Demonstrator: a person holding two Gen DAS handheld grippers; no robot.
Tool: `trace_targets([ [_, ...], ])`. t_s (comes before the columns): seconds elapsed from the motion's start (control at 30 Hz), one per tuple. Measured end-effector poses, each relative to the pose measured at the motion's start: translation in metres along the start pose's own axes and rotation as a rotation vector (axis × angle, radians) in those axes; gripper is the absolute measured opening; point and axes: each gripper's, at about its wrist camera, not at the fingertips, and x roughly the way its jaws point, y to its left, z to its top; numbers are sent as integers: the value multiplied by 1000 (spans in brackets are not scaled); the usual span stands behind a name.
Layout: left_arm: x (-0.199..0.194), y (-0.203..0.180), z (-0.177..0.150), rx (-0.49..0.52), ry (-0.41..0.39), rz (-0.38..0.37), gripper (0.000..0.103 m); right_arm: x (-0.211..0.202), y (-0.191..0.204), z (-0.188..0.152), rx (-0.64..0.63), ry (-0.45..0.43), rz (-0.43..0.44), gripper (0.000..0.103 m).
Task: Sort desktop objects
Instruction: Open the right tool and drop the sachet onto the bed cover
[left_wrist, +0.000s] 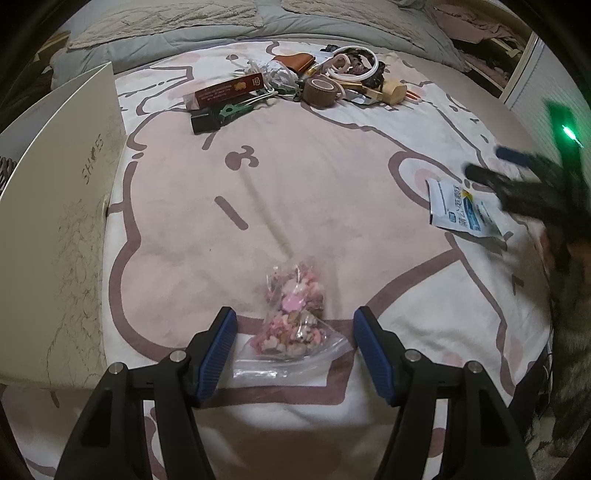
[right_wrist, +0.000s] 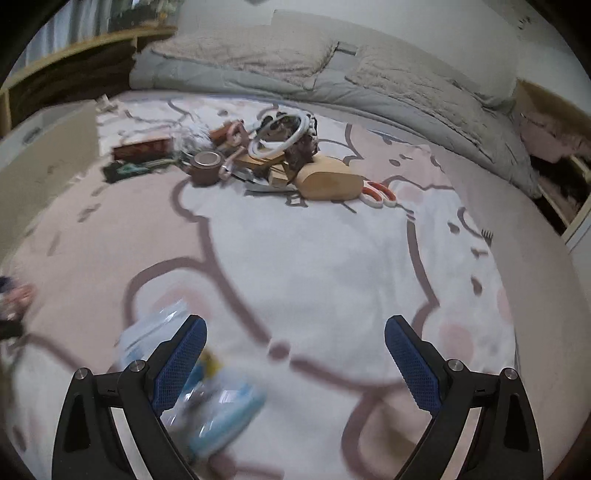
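A clear zip bag of pink and white sweets (left_wrist: 293, 317) lies on the bedspread between the open fingers of my left gripper (left_wrist: 295, 321), untouched. A white and blue sachet (left_wrist: 461, 210) lies at the right; my right gripper (left_wrist: 484, 162) hovers over it, blurred. In the right wrist view the sachet (right_wrist: 207, 391) is blurred beside the left finger of my open, empty right gripper (right_wrist: 295, 332). A pile of mixed objects (left_wrist: 314, 79) lies at the far side: a red box, tape roll, white rings, wooden block. The pile also shows in the right wrist view (right_wrist: 273, 155).
A cream shoe-box lid (left_wrist: 62, 229) stands along the left edge of the bedspread. Red-handled scissors (right_wrist: 380, 194) lie right of the pile. A grey quilt and pillows (right_wrist: 332, 74) lie behind. A wooden bed frame (right_wrist: 565, 192) runs along the right.
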Motion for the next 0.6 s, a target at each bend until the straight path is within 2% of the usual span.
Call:
trace_targets([
  [0.27, -3, 3, -5, 7, -3, -10, 66, 51, 4, 24, -87, 153, 63, 96],
  [0.4, -3, 5, -5, 5, -2, -15, 66, 53, 12, 24, -115, 198, 147, 96],
  [0.6, -2, 3, -5, 7, 0, -21, 66, 40, 45, 17, -224, 206, 236, 96],
])
